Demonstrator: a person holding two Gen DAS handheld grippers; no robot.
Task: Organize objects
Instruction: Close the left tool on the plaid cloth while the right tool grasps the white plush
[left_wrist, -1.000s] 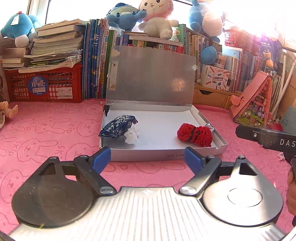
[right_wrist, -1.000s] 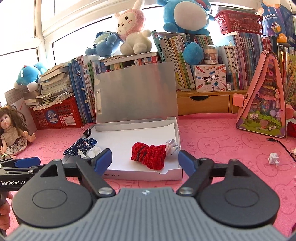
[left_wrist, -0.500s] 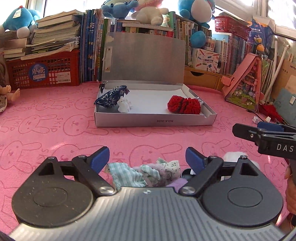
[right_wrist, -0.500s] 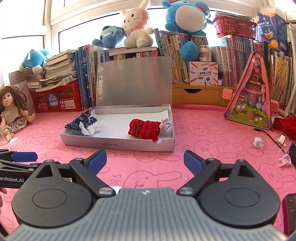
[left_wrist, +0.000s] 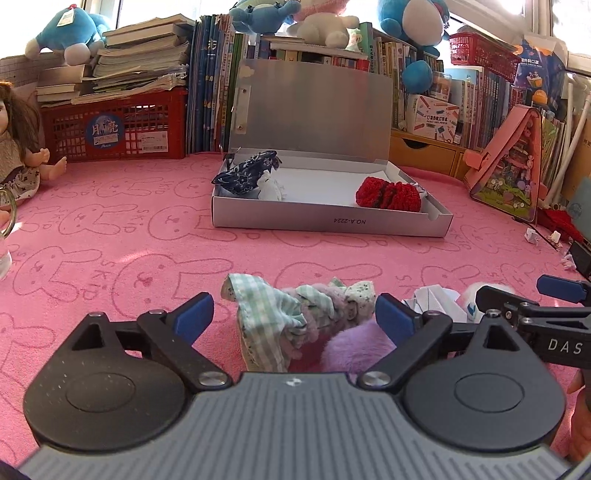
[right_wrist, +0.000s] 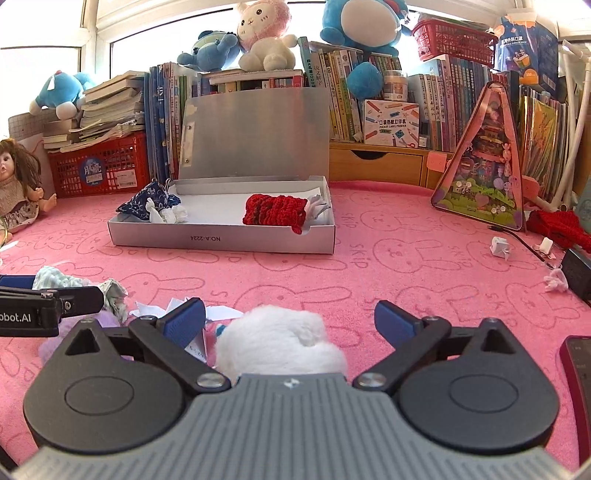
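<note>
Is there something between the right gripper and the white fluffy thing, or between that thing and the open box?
Nothing visible. The white fluffy thing lies between the opening fingers of the right gripper, and only bare pink cloth leads to the box.

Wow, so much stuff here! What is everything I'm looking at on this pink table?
box: one, silver, lid up, mid-table
knit piece: one, red, inside box, right end
patterned cloth: one, navy, over box's left end
checked cloth: one, green-white, on table between left claw's fingers
fluffy piece: one, white, on table between right claw's fingers
doll: one, far left
plush toys: several, blue and pink, atop books
left claw: opening, gripping nothing
right claw: opening, gripping nothing
</note>
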